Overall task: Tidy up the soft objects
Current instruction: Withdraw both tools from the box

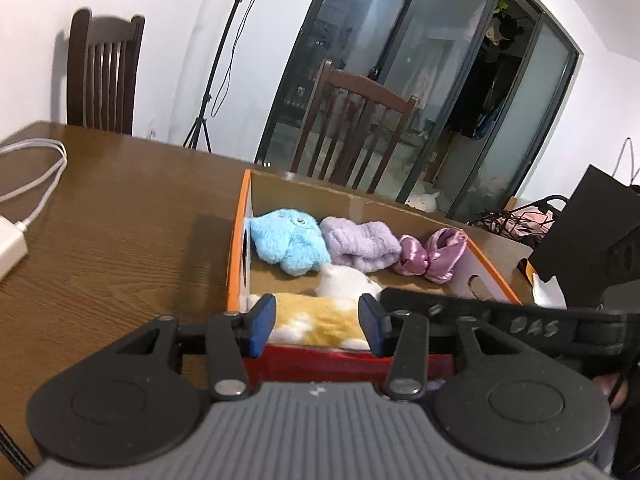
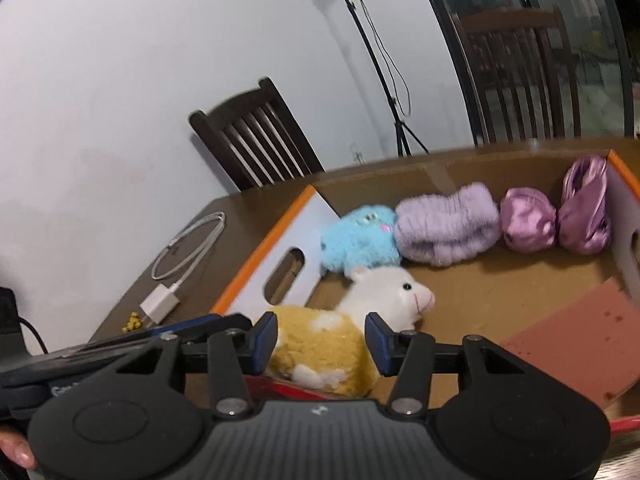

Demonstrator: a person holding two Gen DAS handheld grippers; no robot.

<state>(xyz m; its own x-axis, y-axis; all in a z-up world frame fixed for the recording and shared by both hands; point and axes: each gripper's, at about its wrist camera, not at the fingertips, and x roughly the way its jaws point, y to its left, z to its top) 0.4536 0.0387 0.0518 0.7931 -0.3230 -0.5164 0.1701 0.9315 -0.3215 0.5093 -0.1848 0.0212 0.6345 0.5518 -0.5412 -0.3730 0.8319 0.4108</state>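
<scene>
- Mustard-and-white plush, the alpaca toy [image 2: 340,336], lies on its side on the floor of the cardboard box [image 2: 480,292], near the front wall, white head toward the middle of the box.
- Along the back wall sit the blue plush [image 2: 360,240], the lilac fluffy roll [image 2: 448,224] and the satin bow [image 2: 556,212], side by side in a row; the alpaca is the one thing out of line.
- My left hand-held gripper [image 1: 318,322] hangs over the front edge with its jaws standing apart; the toy's yellow body shows between the blue pads [image 1: 262,326], but I see no pad pressing into the fur, so I read it as empty.
- My right hand-held gripper [image 2: 322,340] is likewise parted on either side of the body, with small gaps at both pads; nothing is held.
- Step in hand, as I judge it: take the alpaca and set it in order with the others.
- To do it well, I would use one hand-held gripper only, keeping the other clear so the two do not collide over the toy.
- I would sink the pads low on the thick body before closing, since plush squashes and slips.
- I would lift it clear of the blue plush, which lies just behind its head.
- The brown tabletop [image 1: 120,220] to the left carries a white charger and cable [image 1: 24,200], well apart from the box.
</scene>
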